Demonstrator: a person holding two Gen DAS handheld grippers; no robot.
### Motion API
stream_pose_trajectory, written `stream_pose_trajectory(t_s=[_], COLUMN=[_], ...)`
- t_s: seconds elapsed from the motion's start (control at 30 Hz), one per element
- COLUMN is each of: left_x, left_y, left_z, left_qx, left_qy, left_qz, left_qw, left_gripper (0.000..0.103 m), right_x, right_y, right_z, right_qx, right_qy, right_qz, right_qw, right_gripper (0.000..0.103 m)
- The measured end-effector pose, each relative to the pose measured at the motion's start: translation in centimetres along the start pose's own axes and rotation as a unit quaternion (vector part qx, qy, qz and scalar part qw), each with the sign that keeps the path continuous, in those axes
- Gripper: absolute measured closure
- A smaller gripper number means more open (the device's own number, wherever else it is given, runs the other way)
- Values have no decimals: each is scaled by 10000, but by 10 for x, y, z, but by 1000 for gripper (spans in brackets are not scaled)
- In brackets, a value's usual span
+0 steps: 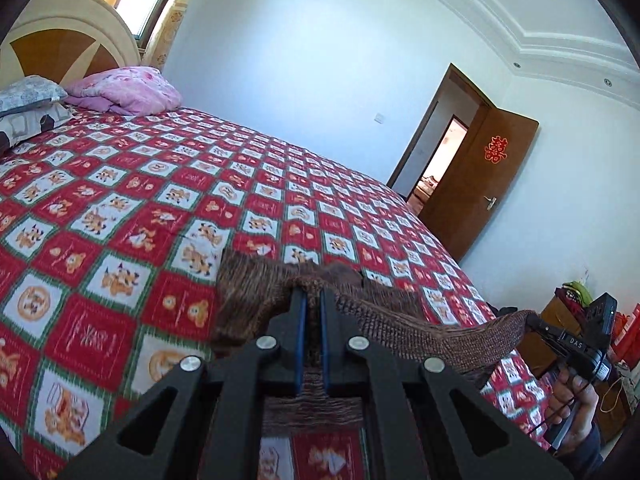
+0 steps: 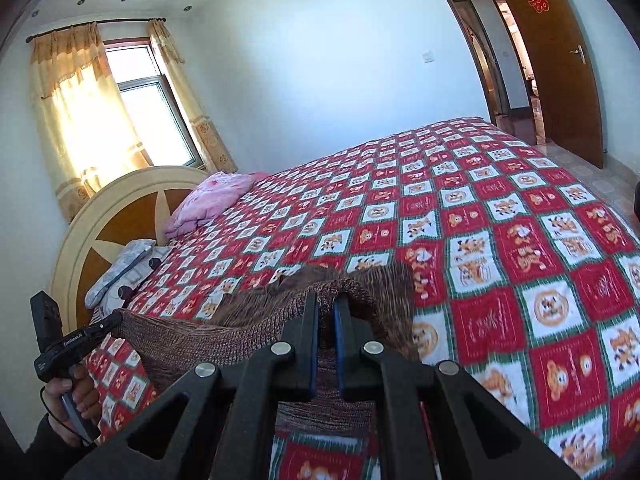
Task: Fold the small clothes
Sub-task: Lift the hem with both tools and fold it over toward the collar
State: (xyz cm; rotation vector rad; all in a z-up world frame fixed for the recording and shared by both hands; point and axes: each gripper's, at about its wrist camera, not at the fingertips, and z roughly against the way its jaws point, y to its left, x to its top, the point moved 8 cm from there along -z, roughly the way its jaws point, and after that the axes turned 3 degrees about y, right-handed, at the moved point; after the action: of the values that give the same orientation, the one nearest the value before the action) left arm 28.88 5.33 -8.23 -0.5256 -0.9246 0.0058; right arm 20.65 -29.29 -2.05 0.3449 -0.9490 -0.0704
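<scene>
Nearest, left gripper (image 1: 313, 298) and right gripper (image 2: 326, 302) each clamped on an edge of the brown knit garment (image 1: 400, 328), lifted taut just above the red checked bedspread (image 1: 120, 208). Farther off, pink pillow (image 1: 128, 90) against the round headboard (image 1: 68, 36). Beyond, curtained window (image 2: 148, 108), white walls, open wooden door (image 1: 480, 184).

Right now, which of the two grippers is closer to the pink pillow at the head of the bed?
Left. The left gripper grips the brown knitted garment on the side towards the pink pillow; the right gripper grips it farther towards the open door.
</scene>
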Motion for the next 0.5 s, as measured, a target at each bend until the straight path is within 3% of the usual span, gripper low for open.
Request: stream_pose_trajectory(t_s=[0.27, 0.5], left_x=[20, 24], left_y=[17, 39], left_z=[-62, -124], left_qx=[301, 557], left_qy=[168, 494], left_qz=[-23, -6], left_qw=[9994, 9972], left_gripper=[96, 96], right_x=[29, 30], right_y=[-20, -54], right_z=[-67, -147], right_qx=[-215, -439], right_qy=[220, 898], right_qz=[-143, -540], right_qw=[9994, 9935], right_gripper=[97, 97])
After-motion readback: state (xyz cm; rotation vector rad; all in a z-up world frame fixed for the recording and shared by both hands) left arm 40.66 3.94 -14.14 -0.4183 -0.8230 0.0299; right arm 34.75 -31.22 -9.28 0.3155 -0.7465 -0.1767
